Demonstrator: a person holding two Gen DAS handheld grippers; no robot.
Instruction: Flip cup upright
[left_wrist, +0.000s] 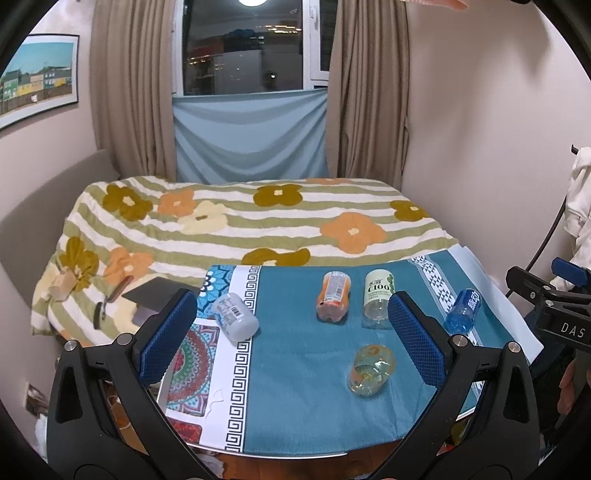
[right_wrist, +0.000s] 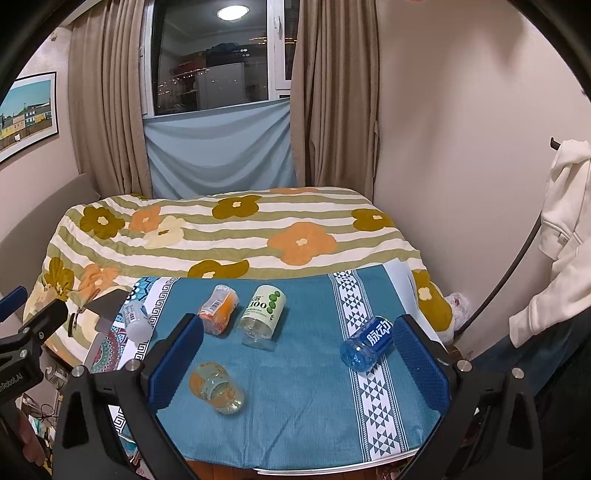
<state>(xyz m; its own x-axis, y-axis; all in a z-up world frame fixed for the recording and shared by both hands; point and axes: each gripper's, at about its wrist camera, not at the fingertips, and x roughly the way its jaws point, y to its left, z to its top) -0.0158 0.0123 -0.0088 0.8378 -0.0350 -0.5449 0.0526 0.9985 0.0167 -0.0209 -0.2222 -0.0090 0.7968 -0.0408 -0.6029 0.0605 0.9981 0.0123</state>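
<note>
A clear glass cup (left_wrist: 371, 370) with orange print lies on its side on the teal tablecloth (left_wrist: 295, 387), near the front. It also shows in the right wrist view (right_wrist: 216, 387), low and left of centre. My left gripper (left_wrist: 291, 339) is open and empty, held above the table with the cup between its blue pads but below them. My right gripper (right_wrist: 295, 358) is open and empty, with the cup just right of its left pad (right_wrist: 175, 363).
Several cut bottle cups lie on their sides: white (left_wrist: 236, 316), orange (left_wrist: 333, 301), green-labelled C100 (left_wrist: 377, 298) and blue (left_wrist: 463, 312). A flowered bed (left_wrist: 240, 221) lies behind the table. The other gripper's frame (left_wrist: 554, 306) is at the right edge.
</note>
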